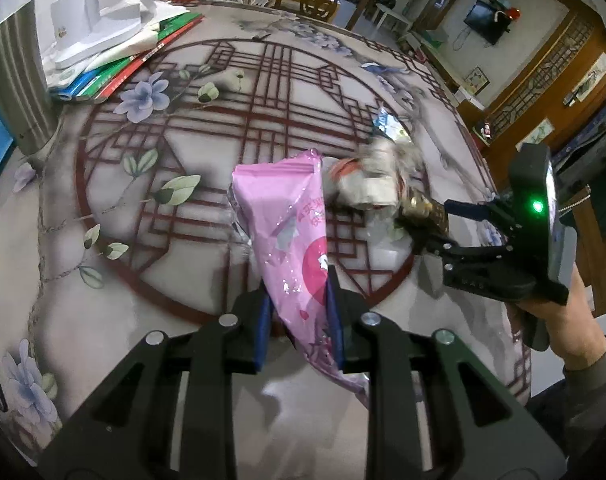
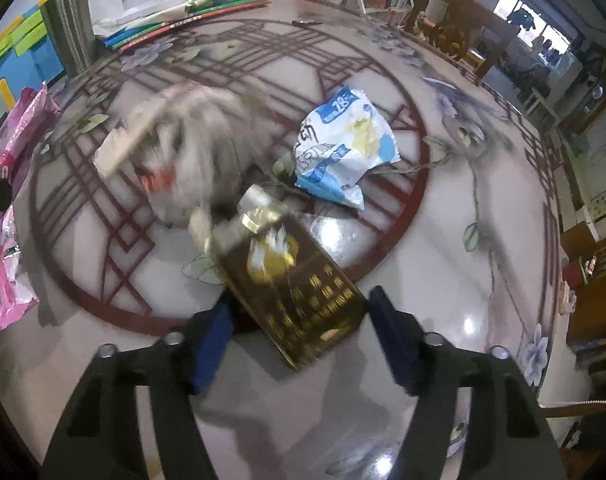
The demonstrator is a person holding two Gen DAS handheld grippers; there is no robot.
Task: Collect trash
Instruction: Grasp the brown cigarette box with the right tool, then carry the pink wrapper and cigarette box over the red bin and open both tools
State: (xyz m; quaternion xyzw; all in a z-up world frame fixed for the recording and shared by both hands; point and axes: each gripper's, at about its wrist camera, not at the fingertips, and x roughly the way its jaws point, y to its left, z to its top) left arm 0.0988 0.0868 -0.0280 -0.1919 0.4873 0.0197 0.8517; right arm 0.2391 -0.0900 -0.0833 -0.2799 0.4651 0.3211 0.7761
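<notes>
Clamping the crinkled pink foil snack wrapper (image 1: 291,240), the left gripper (image 1: 299,316) holds it above the table's (image 1: 103,320) centre. The right gripper (image 2: 299,336), jaws apart, straddles the dark brown-and-gold carton (image 2: 295,292). Uncollected: blurred grey-white litter (image 2: 191,144), white-and-blue bag (image 2: 343,148) marked "28". Other print illegible.

Near tabletop (image 2: 463,280) open, centre crowded — blurred, seemingly crumpled wrapper (image 2: 191,140), blue-white bag (image 2: 343,148)

Bright, glossy glare (blurred centre)
</notes>
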